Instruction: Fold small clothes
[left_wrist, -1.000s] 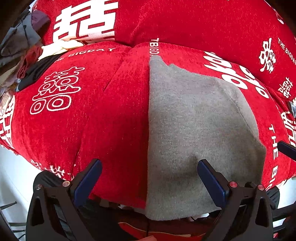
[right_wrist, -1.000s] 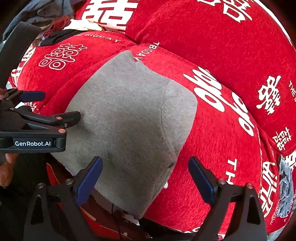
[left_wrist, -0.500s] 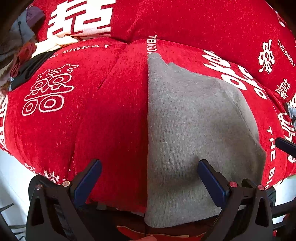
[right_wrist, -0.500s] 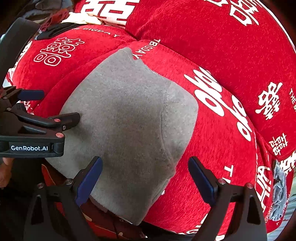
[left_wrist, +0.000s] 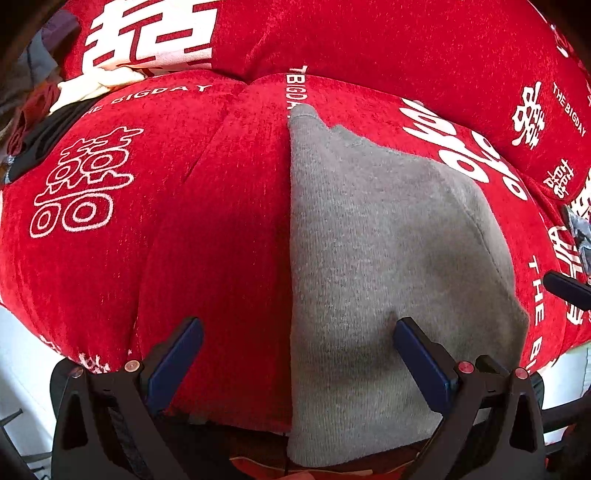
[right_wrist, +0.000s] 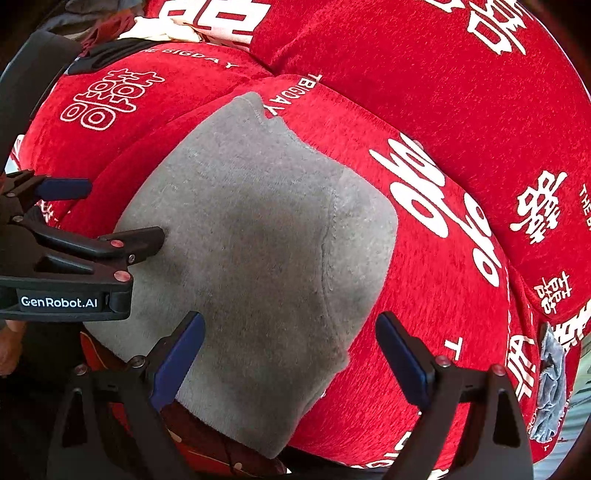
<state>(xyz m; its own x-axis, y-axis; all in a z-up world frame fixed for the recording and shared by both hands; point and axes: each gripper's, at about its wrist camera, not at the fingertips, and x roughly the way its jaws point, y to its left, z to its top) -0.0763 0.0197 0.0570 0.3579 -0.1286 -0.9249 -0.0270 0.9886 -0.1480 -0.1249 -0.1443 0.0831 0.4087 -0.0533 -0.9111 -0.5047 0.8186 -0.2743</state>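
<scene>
Left wrist view: the left gripper (left_wrist: 295, 354) has its fingers (left_wrist: 177, 354) spread wide and holding nothing, straddling the straight left edge of the gray garment (left_wrist: 388, 266), which fills the lower centre and right of the frame on a red sofa cover (left_wrist: 207, 221). The garment's long axis runs from the bottom edge of the frame up to a narrow tip at upper centre; one finger sits over bare red cover, the other touches or hovers just over the gray cloth. A heap of other clothes (left_wrist: 48, 110) lies at the upper left, well apart. Right wrist view: the right gripper (right_wrist: 290, 354) is also wide and empty, its fingers (right_wrist: 400, 356) framing the garment's lower right corner at bottom centre. The left gripper comes in from the left edge of the frame, just over the cloth's left side. Both sit near the close hem, so neither is clearly nearer. A small bluish rag (right_wrist: 550, 384) lies at lower right, clear of the fold path.
</scene>
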